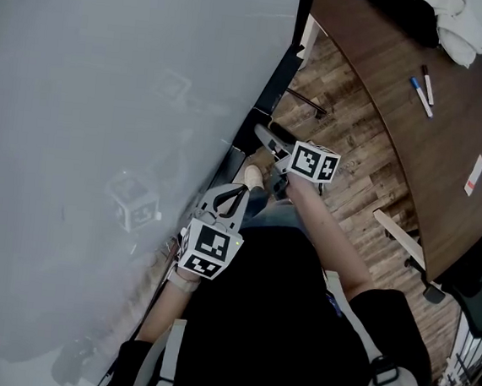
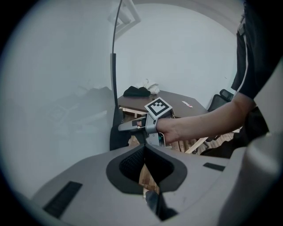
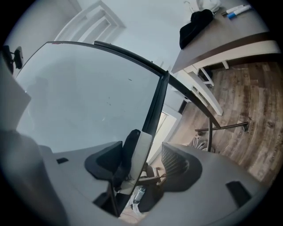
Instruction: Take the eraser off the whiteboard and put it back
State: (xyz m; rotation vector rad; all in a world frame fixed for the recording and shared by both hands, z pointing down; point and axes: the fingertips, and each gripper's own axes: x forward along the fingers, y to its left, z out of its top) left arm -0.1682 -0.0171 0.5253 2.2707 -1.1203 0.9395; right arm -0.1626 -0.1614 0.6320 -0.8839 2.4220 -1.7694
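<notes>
The eraser [image 3: 138, 154], a pale block with a black felt face, stands against the whiteboard [image 3: 88, 101] near its dark edge frame [image 3: 157, 101]. It shows only in the right gripper view. My right gripper [image 3: 142, 152] is open around it: the felt side lies close to the left pad and a clear gap separates the pale side from the right pad. In the head view the right gripper [image 1: 267, 139] reaches to the whiteboard's [image 1: 103, 132] lower edge. My left gripper [image 1: 243, 188] hangs lower beside the board, tips together and empty, and looks at the right gripper [image 2: 128, 126] from behind its own jaws [image 2: 144, 150].
A curved brown table [image 1: 447, 165] stands to the right with two markers [image 1: 421, 97], a dark garment [image 1: 410, 18] and a white cloth [image 1: 456, 26] on it. A black chair [image 1: 479, 279] sits at the right edge. Wooden floor [image 1: 349, 130] lies between board and table.
</notes>
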